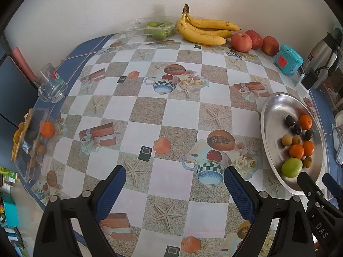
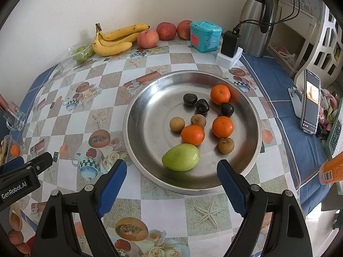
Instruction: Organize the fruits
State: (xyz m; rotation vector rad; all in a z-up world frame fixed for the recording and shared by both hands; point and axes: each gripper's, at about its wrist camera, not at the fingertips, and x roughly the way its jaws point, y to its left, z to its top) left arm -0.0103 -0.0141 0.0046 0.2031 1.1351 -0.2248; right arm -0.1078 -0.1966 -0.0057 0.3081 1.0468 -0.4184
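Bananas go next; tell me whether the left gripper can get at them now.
Probably yes: the left gripper is open and empty, with only bare tablecloth between it and the bananas.

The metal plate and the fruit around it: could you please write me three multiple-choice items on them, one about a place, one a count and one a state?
1. Where do the bananas lie?
A. on the metal plate
B. by the wall, beside the apples
C. inside the glass mug

2. How many oranges are on the metal plate?
A. one
B. three
C. five

3. In what state is the right gripper?
A. open and empty
B. shut on the green fruit
C. shut on an orange

Answers:
1. B, since the bunch rests at the far table edge next to the apples.
2. B, since three oranges show in the right wrist view.
3. A, since its jaws stand wide apart near the green fruit, touching nothing.
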